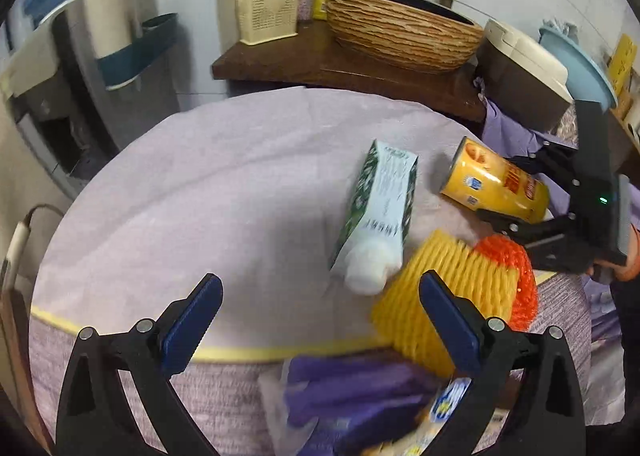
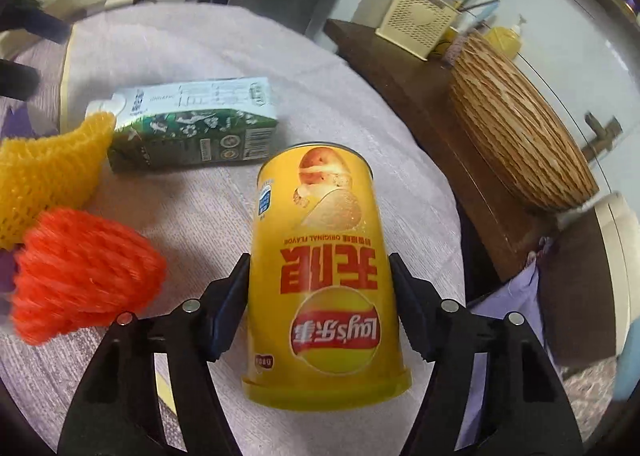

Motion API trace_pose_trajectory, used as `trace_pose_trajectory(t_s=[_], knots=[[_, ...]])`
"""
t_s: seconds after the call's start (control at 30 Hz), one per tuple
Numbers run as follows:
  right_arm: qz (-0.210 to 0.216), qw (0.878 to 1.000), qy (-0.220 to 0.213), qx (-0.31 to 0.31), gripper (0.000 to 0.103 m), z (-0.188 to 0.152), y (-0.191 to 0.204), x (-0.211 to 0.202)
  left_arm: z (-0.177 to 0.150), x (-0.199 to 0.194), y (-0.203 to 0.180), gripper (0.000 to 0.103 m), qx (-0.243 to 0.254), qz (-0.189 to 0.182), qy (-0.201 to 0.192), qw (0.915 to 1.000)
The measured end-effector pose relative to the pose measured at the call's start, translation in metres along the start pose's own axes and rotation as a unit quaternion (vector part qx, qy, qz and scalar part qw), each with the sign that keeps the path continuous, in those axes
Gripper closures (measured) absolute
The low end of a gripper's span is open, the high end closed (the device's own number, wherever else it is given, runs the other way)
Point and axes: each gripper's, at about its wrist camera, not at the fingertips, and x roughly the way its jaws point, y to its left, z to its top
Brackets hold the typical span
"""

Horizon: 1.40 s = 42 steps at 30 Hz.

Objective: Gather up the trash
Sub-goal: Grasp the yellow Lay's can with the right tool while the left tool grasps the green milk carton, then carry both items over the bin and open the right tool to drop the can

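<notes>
Above the round tabletop (image 2: 192,223), the right tongs (image 2: 318,308) pinch the yellow chip can (image 2: 320,268) at mid-body, likely light, stiff and slick, so best squeezed gently there, while the left tongs (image 1: 320,320) hang spread near the foam nets (image 1: 452,296).

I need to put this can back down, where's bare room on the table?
Bare cloth spans the table's left and far side, left of the carton. Crowded near the right edge: yellow net, orange net, and the can in the right gripper.
</notes>
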Motion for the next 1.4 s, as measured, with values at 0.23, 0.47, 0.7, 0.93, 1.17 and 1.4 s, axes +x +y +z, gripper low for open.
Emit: trace_pose_trajectory(t_s=[0.23, 0.47, 0.7, 0.93, 1.17, 1.4], knots=[[0.023, 0.997, -0.037, 0.069, 0.036, -0.031, -0.029, -0.037, 0.050, 0.045, -0.031, 0.006, 0.047, -0.030, 0.042, 0.9976], [0.031, 0.993, -0.056, 0.102, 0.036, -0.072, -0.041, -0.065, 0.064, 0.099, -0.051, 0.012, 0.093, 0.005, 0.105, 0.9901], [0.035, 0.987, -0.069, 0.139, 0.036, -0.101, -0.050, -0.083, 0.063, 0.119, -0.058, 0.052, 0.105, 0.036, 0.118, 0.9868], [0.039, 0.979, -0.096, 0.178, 0.036, -0.129, -0.053, -0.104, 0.070, 0.070, -0.051, 0.052, 0.076, 0.045, 0.037, 0.9954], [0.046, 0.969, -0.124, 0.208, 0.036, -0.153, -0.048, -0.129, 0.061, 0.000, -0.047, 0.053, 0.037, 0.045, -0.055, 0.9968], [0.051, 0.959, -0.151, 0.237, 0.036, -0.182, -0.044, -0.162, 0.038, -0.059, -0.069, 0.053, 0.021, 0.037, -0.125, 0.9913]])
